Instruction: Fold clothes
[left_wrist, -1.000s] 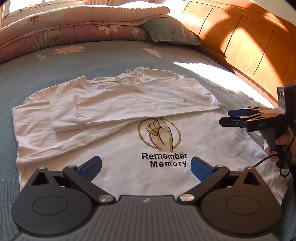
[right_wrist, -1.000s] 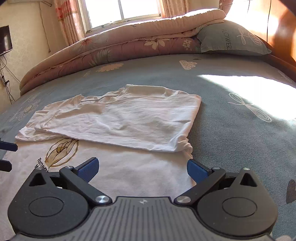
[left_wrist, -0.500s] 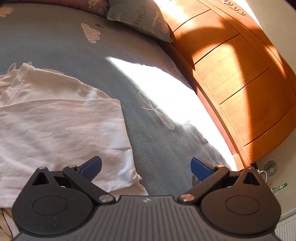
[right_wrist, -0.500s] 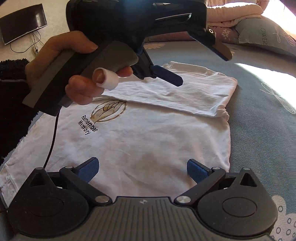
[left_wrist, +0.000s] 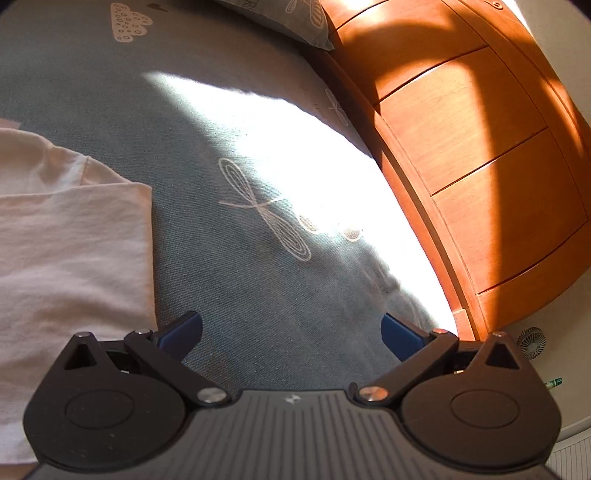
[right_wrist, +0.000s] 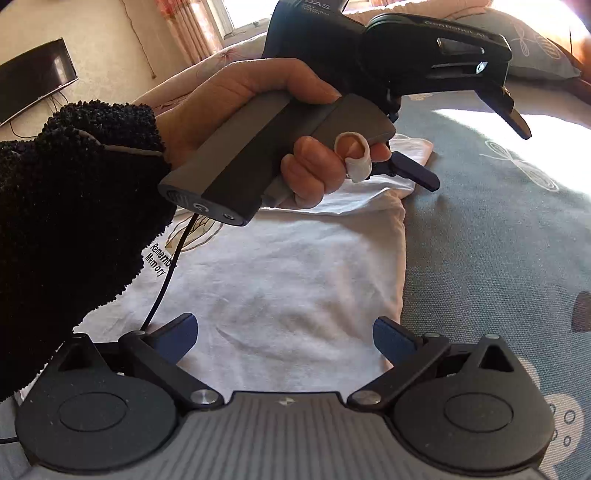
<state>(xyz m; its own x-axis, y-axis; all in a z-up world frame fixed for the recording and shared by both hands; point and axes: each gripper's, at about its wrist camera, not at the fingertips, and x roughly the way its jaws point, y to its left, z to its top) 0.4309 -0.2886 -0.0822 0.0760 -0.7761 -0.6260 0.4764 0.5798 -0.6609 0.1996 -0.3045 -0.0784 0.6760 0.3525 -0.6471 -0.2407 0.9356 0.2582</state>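
**Lining up both grippers on the shirt's right edge**

The bed (left_wrist: 240, 295) carried everything: its blue-grey cover lay flat, half in bright sun beside the wooden headboard (left_wrist: 480, 166). The white shirt (right_wrist: 295, 277) was spread on it with its upper part already folded over, its right edge running straight towards you. Your left hand (right_wrist: 258, 122) held the left gripper (left_wrist: 291, 332) above that folded corner, fingers spread wide with nothing between them, aimed more at bare cover than at cloth. Your right gripper (right_wrist: 284, 336) hovered over the lower hem, likewise wide apart and empty. To fold cleanly, you likely needed each gripper to come down squarely on the edge and pinch both layers before lifting together.
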